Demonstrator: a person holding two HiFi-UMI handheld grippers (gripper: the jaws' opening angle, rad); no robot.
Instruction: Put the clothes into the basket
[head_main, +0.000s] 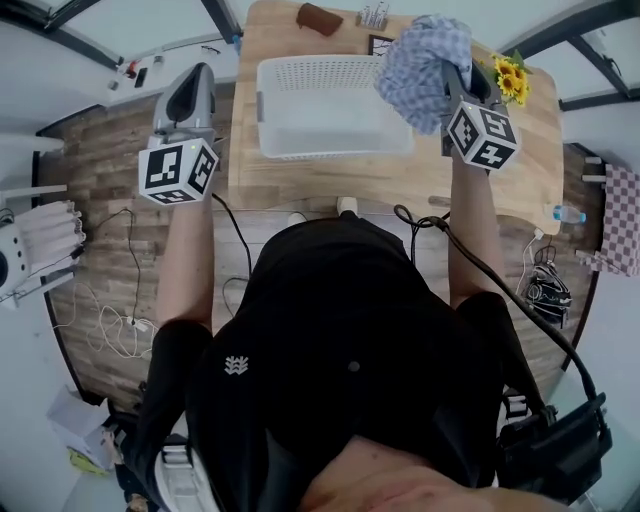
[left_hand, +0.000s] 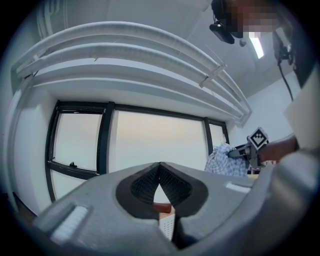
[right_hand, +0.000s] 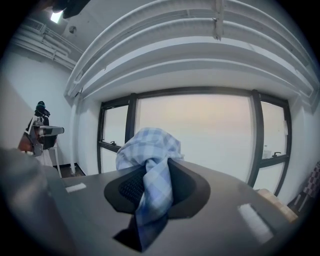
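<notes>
We hold the left gripper (head_main: 197, 75) well to the left of the white slatted plastic basket (head_main: 262, 105), beyond the edge of the light wooden table (head_main: 400, 170) on which the basket stands. Its jaws are closed tip to tip, with nothing between them. Above the basket's far right corner bunches the blue-and-white checked cloth (head_main: 420, 60). The right gripper (head_main: 452, 80), just right of the basket's rim, clamps a fold of it. The bunch stands beyond the jaw tips, and a tail hangs down between the jaws.
</notes>
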